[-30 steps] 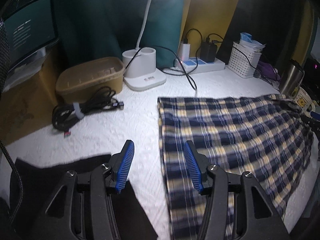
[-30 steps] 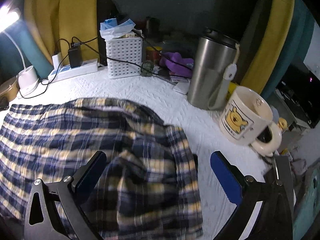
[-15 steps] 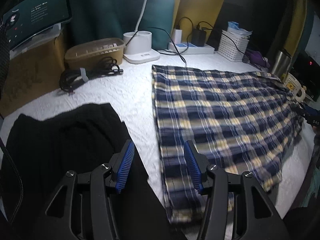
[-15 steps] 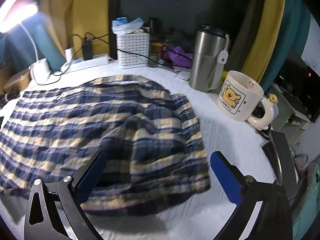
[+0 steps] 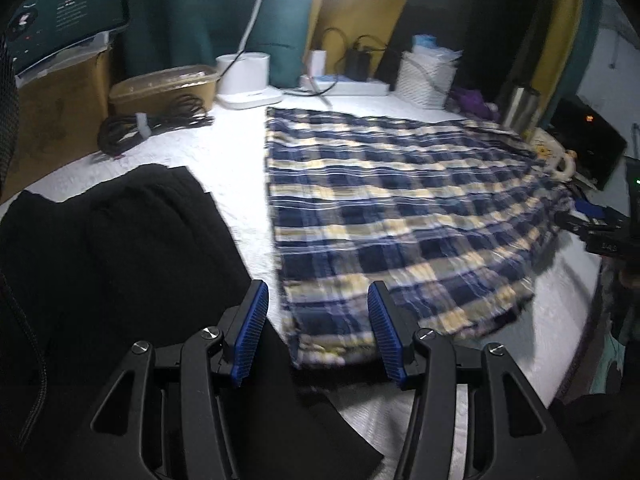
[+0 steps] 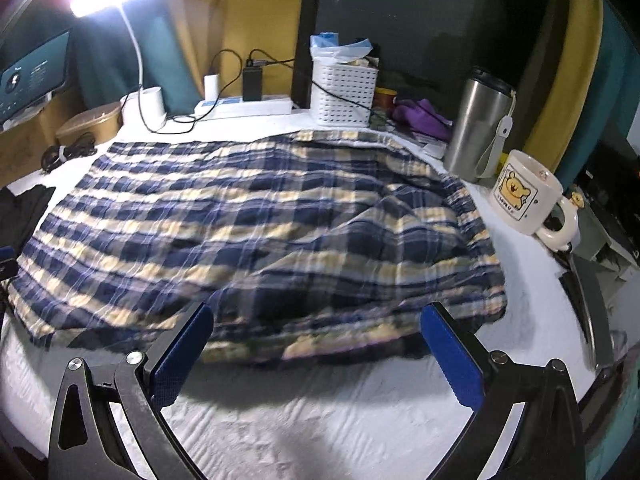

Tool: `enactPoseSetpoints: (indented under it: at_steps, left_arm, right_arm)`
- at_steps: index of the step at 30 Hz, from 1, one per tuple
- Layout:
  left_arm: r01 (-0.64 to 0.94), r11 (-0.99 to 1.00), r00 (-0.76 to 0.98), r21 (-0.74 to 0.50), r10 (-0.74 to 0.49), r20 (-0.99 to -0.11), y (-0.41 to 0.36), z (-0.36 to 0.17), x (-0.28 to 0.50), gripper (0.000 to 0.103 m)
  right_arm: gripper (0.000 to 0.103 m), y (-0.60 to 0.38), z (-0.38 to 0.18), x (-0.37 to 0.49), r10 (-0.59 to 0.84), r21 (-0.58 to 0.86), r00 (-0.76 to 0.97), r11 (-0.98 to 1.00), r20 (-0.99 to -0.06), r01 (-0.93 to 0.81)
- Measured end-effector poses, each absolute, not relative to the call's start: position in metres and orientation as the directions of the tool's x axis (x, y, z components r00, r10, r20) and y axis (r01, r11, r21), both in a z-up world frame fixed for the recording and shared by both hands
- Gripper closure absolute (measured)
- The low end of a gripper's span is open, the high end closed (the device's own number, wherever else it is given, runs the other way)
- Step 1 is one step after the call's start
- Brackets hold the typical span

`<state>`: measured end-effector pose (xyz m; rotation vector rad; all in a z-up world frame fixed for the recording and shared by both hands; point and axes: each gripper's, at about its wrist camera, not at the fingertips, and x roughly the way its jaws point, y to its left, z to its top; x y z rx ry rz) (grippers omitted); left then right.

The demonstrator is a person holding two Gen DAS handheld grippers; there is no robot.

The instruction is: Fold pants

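Both the left tongs (image 5: 314,330) and right tongs (image 6: 316,354) hang released, gripping nothing. The plaid pants (image 6: 256,216) lie spread on the desk (image 6: 304,412) just ahead. Right of them, a mug (image 6: 524,194) reads "LOVE U".

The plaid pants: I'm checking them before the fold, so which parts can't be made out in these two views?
- Left wrist view: the near corner of the plaid pants is blurred and partly behind the left gripper's fingers.
- Right wrist view: the near hem is blurred and shadowed, so its layers are unclear; the right gripper frames it.
- Both views: waistband and leg openings cannot be told apart.
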<state>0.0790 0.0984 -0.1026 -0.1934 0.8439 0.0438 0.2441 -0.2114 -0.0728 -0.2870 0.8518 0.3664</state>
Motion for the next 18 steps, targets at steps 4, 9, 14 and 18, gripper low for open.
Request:
enactPoseSetpoints:
  at_steps: [4,9,14,18]
  left_arm:
    - [-0.096,0.985,0.667,-0.144,-0.044,-0.744,0.094,-0.105,0.076,0.053]
    - [-0.078,0.986,0.669,-0.149,-0.06,-0.741,0.092,-0.106,0.078,0.08]
    - [-0.046,0.991,0.673,-0.125,-0.062,-0.737,0.086,-0.105,0.076,0.097]
    - [-0.038,0.994,0.68,-0.104,-0.051,-0.731,0.083,-0.103,0.072,0.1]
  right_arm:
    - [0.0,-0.193,-0.073,0.226,0.229,-0.09,0.591,0.883,-0.774,-0.46]
    - [0.002,-0.15,-0.07,0.206,0.327,-0.059,0.564,0.827,-0.758,-0.559]
    - [0.015,-0.108,-0.073,0.2,0.4,-0.016,0.522,0.783,-0.753,-0.622]
    - [0.024,-0.09,-0.083,0.197,0.414,0.003,0.48,0.759,-0.773,-0.651]
